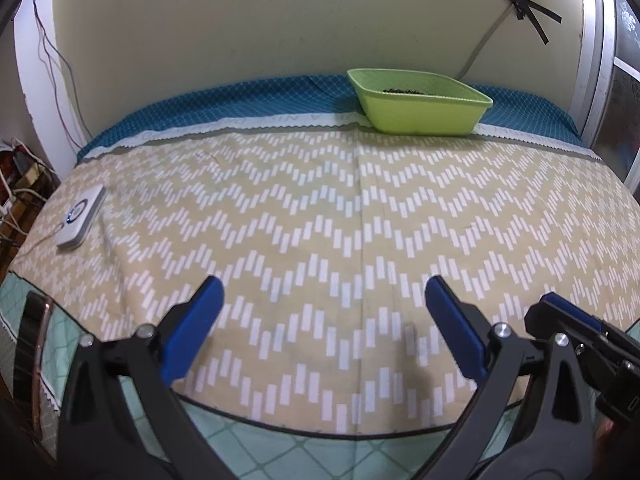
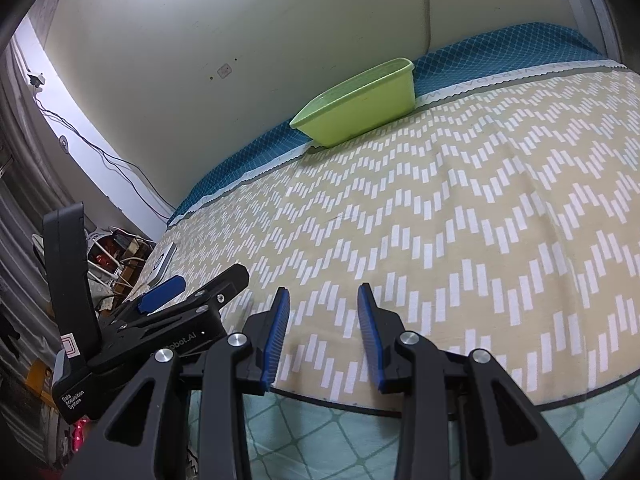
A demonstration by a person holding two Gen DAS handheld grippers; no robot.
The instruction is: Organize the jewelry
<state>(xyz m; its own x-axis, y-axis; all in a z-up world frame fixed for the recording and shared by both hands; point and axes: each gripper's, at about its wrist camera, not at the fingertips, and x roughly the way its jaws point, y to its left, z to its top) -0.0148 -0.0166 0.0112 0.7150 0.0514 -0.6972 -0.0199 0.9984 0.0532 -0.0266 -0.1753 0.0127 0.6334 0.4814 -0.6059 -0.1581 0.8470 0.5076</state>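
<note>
A lime green plastic tray stands at the far edge of the beige zigzag cloth, near the wall. A dark beaded piece of jewelry lies inside it. The tray also shows in the right wrist view, its contents hidden by its wall. My left gripper is open wide and empty, low over the cloth's near edge. My right gripper is open and empty, close beside the left one; it shows at the right in the left wrist view.
A white box-shaped device with a cable lies at the cloth's left edge. A dark strap-like object lies at the near left. A teal quilted cover runs along the wall. Cables and clutter sit beyond the left side.
</note>
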